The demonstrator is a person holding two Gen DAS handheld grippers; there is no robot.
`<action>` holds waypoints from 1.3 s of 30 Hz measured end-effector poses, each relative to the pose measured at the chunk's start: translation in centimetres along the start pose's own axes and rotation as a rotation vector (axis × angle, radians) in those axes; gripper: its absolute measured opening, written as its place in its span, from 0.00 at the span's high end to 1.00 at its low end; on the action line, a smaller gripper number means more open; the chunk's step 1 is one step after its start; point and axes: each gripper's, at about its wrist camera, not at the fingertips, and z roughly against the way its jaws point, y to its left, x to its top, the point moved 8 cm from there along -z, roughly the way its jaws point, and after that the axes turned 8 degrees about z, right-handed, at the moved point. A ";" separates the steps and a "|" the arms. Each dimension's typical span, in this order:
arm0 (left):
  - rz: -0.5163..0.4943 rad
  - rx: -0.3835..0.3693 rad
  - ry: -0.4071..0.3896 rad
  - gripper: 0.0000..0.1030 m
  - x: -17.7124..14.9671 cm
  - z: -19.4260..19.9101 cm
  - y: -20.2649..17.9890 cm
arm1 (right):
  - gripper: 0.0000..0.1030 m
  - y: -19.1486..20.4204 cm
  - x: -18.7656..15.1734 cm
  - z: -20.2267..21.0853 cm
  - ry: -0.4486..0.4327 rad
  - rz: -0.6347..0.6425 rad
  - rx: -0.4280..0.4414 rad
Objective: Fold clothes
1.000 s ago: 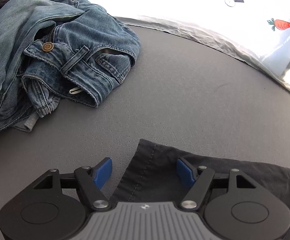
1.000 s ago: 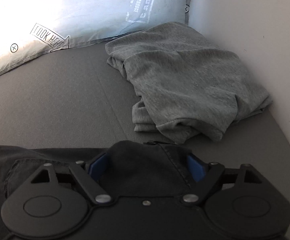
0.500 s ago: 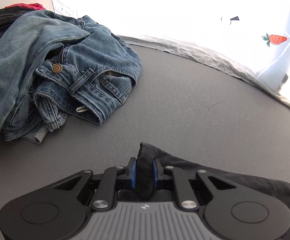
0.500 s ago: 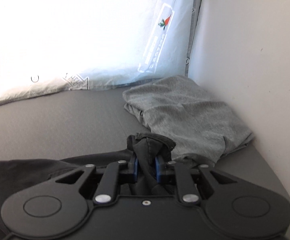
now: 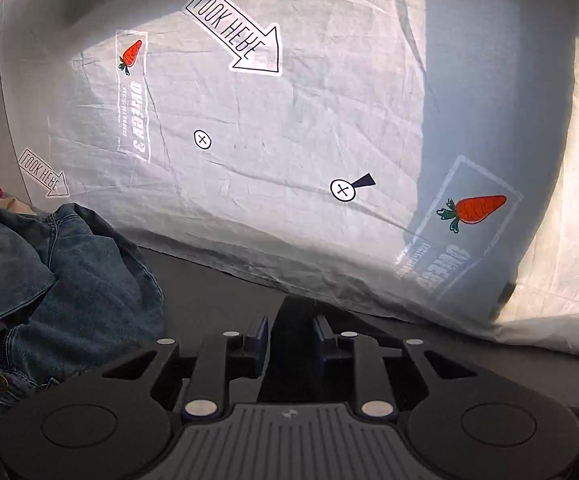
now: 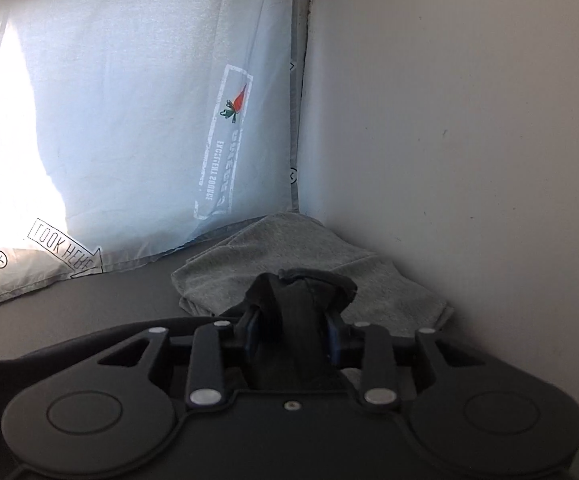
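While the black garment [image 6: 293,316] is lifted off the grey surface [image 5: 217,292], a bunched corner of it is pinched in the right gripper [image 6: 291,330], and a flat edge is seen between the blue pads of the left gripper [image 5: 289,334]; both sets of jaws are opening, the cloth not yet let go. The step is judged to be a fold being carried over toward the far side. Next, the raised edge should be laid down evenly. Crumpled jeans [image 5: 61,280] lie near left; a grey folded shirt [image 6: 289,252] lies far right, under the printed sheet [image 5: 289,140].
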 end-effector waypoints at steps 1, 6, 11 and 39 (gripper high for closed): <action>-0.015 0.034 0.019 0.73 -0.5 -0.8 -0.3 | 0.50 0.4 -0.2 -0.1 0.000 0.045 -0.025; 0.040 -0.026 0.072 0.53 -4.4 1.3 0.3 | 0.21 0.6 -1.2 2.3 -0.057 0.252 -0.142; 0.072 -0.014 0.194 0.49 -11.6 6.7 3.1 | 0.21 -1.4 -5.6 4.0 0.035 0.209 -0.144; 0.062 -0.070 0.450 0.30 -32.0 25.5 9.1 | 0.15 -13.8 -23.4 12.4 0.169 -0.780 0.058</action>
